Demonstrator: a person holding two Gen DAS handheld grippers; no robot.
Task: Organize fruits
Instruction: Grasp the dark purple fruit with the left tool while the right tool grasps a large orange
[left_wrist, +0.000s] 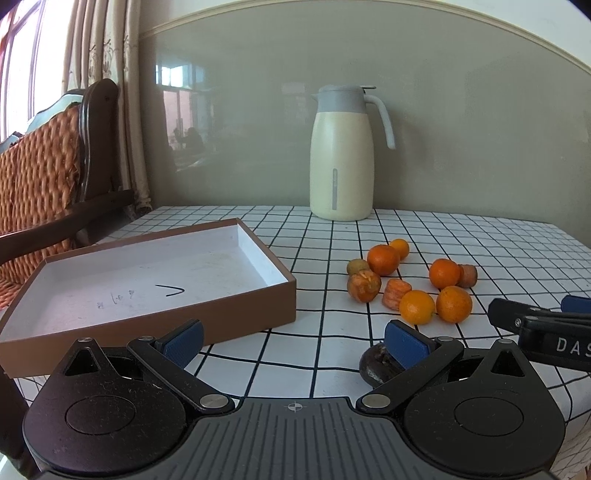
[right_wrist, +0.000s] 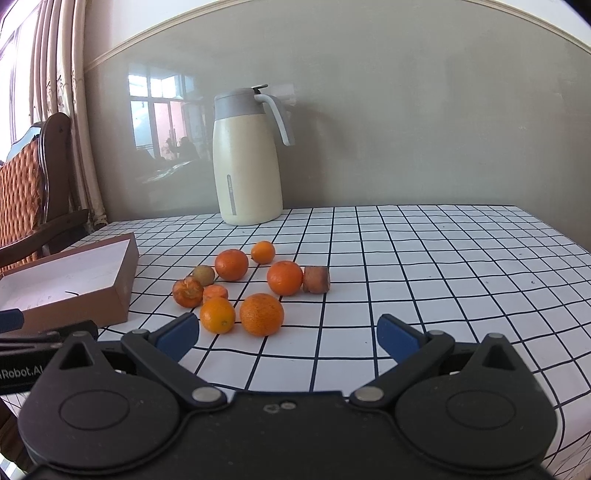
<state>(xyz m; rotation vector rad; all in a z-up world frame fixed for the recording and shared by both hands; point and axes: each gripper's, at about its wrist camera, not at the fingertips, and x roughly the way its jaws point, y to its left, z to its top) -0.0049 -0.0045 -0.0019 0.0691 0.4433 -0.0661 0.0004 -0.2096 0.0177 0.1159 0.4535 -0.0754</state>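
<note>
Checked cloth covers the desk (right_wrist: 424, 266). Nearest, the left hand-held gripper (left_wrist: 293, 341) and right hand-held gripper (right_wrist: 286, 338) both hover wide apart, holding nothing. Beyond them the fruits (right_wrist: 255, 288) lie clustered mid-desk, right of an empty box (left_wrist: 147, 280). Farthest stands a cream jug (left_wrist: 341, 155) against the wall.

Tablecloth (right_wrist: 406, 258): white with black grid lines. Box (left_wrist: 155, 314): brown outside, white inside; jug (left_wrist: 341, 162): cream body, grey top and handle. Fruits (right_wrist: 261, 314): orange, one (right_wrist: 203, 274) dull yellow-brown; gripper pads (right_wrist: 397, 338): blue.
</note>
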